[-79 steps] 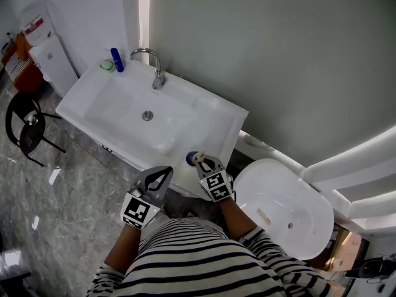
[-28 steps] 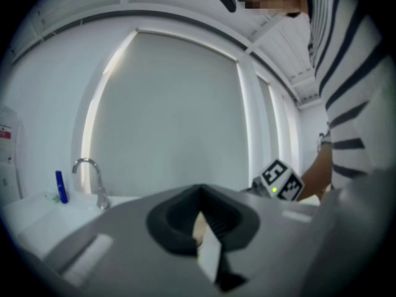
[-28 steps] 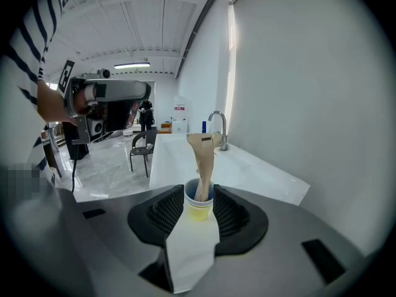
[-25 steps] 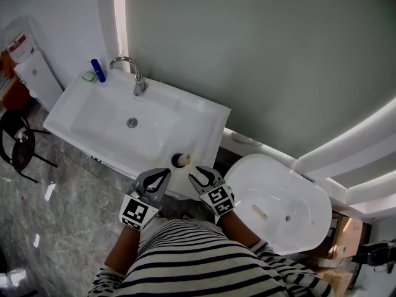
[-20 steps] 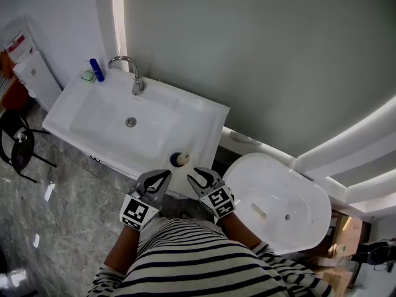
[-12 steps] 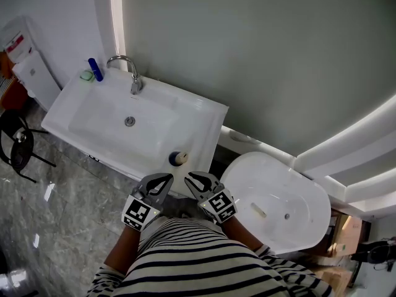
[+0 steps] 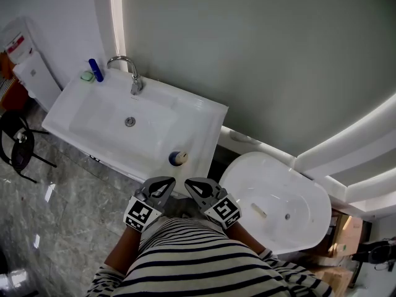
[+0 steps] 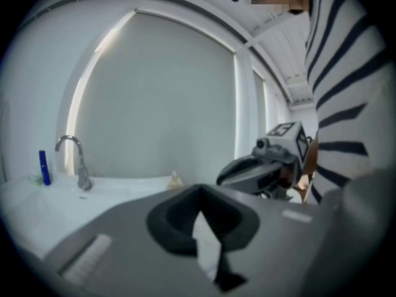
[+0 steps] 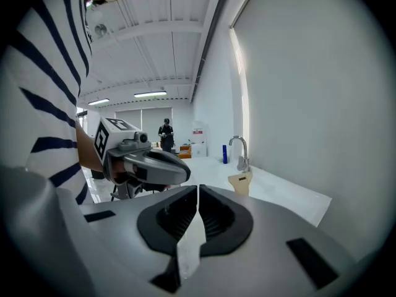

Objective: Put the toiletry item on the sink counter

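Fingers (image 9: 176, 212) of my right gripper (image 7: 189, 182) are closing, almost together, with nothing between them. Those of my left gripper (image 7: 171, 180) are clenched tight and empty. Both grippers hover just off the front edge of the sink counter (image 7: 204, 119). The toiletry item (image 7: 179, 158) stands upright near that counter's front right corner, apart from both grippers.

The sink counter (image 7: 201, 119) looks glossy, smooth white ceramic; the faucet (image 7: 135, 85) is polished metal; the floor (image 7: 62, 209) is shiny, veined grey stone; the shirt (image 7: 198, 258) is striped cloth.
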`<state>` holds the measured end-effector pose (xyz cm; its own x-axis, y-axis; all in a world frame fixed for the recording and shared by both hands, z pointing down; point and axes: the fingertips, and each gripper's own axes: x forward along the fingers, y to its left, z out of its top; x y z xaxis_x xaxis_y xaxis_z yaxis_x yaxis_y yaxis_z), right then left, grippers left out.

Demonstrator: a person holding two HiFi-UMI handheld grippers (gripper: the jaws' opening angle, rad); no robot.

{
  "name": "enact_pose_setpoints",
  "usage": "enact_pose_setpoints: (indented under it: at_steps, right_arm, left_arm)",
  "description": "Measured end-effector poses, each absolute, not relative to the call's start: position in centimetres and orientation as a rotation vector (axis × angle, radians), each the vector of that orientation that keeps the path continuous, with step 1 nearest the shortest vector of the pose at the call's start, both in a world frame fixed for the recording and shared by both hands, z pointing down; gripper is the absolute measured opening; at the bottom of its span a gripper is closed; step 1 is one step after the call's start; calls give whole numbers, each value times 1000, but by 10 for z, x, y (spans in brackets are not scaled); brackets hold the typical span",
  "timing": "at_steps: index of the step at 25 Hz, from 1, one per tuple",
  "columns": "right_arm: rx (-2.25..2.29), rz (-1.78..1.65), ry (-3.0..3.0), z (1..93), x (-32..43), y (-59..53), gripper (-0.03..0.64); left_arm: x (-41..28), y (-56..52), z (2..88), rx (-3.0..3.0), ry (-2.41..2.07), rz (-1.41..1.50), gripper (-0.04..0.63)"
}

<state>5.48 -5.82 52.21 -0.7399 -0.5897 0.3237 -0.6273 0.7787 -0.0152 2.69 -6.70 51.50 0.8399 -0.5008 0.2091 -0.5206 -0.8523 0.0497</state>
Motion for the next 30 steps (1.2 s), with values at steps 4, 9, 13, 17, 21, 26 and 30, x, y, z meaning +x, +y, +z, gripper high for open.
enact_pose_setpoints:
  at_steps: [4,9,13,17,21,26,30]
  right_arm:
    - [930,169,-2691,514,53,-55,12]
    - [927,137,-2680,512,53,-56,8]
    - [928,131,-2658,515,55,-54,7]
    - [923,121,-2644,518,54,-52,6]
    - [927,119,-2641,518,55,-51,6]
    - [921,119,-2647,518,53,-53,6]
    - [913,118,-2645,518,53,-55,6]
  left_arm:
    - [27,-63,516,2912,-796,292,6]
    - [31,-57,518,2911,-768,298,6]
    - [37,-53,517,2916,-747,302,6]
    - [37,-54,519,2913,-745,308,6]
    - [36,-52,518,2912,-746,309,6]
    - [36,-54,520,2900,-751,313,6]
    - [36,-56,520,2898,-754,314,6]
